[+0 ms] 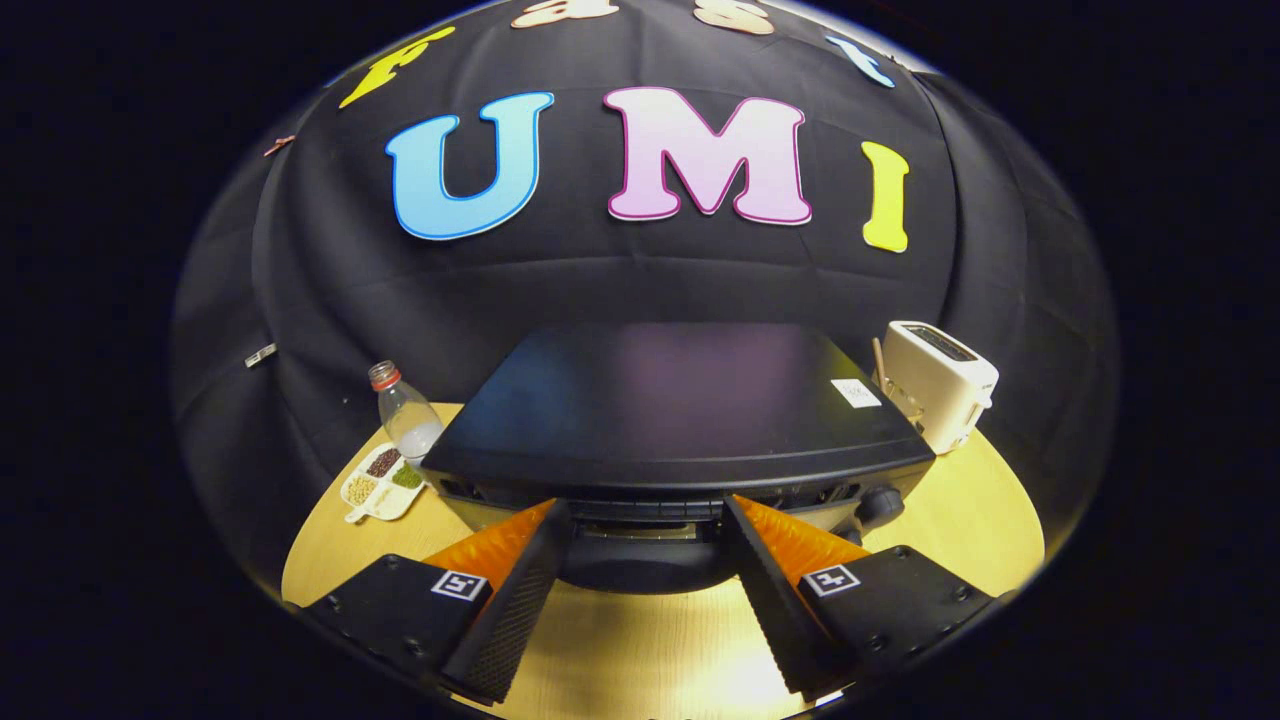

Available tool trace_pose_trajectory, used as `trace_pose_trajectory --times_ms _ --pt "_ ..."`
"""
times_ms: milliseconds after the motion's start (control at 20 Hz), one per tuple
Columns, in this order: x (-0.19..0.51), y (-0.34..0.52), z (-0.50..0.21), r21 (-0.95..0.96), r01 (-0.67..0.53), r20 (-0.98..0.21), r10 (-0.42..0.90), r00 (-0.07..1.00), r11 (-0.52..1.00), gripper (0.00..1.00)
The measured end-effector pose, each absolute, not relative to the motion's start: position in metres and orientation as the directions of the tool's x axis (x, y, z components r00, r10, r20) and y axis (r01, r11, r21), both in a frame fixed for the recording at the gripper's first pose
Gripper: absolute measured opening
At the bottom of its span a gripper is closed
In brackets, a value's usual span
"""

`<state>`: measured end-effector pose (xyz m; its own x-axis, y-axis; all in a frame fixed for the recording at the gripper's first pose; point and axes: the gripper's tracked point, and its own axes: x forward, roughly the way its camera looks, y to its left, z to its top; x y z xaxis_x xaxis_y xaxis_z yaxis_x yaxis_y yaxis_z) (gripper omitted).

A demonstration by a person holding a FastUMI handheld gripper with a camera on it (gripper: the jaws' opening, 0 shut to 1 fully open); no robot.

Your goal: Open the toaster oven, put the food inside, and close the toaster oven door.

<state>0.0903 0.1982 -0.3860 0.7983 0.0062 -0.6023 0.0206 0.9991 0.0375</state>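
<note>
While the camera is looking forward along the gripper, its two fingers are standing spread wide apart, pinching nothing. A black toaster oven is sitting on a pale wooden desk just ahead of the fingertips, and its top is showing from above. The oven's upper front edge is lying between the two fingertips, with a dark rounded part of its front bulging out just below, though I cannot tell whether the fingers are touching it. A round knob is sticking out at the oven's front right corner. To the oven's left, a clear bottle with a red cap is standing upright, and a small divided dish holding grains or beans is lying just in front of it. Beyond the oven's right rear corner, a white pop-up toaster is standing near the black cloth wall.
</note>
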Motion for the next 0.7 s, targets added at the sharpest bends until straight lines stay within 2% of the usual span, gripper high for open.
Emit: trace_pose_trajectory --times_ms 350,700 --pt "-0.025 0.193 -0.437 0.08 -0.019 -0.791 0.075 0.608 0.997 0.98" --pt "-0.053 0.189 -0.444 0.103 -0.03 -0.836 0.103 0.54 0.994 0.97"
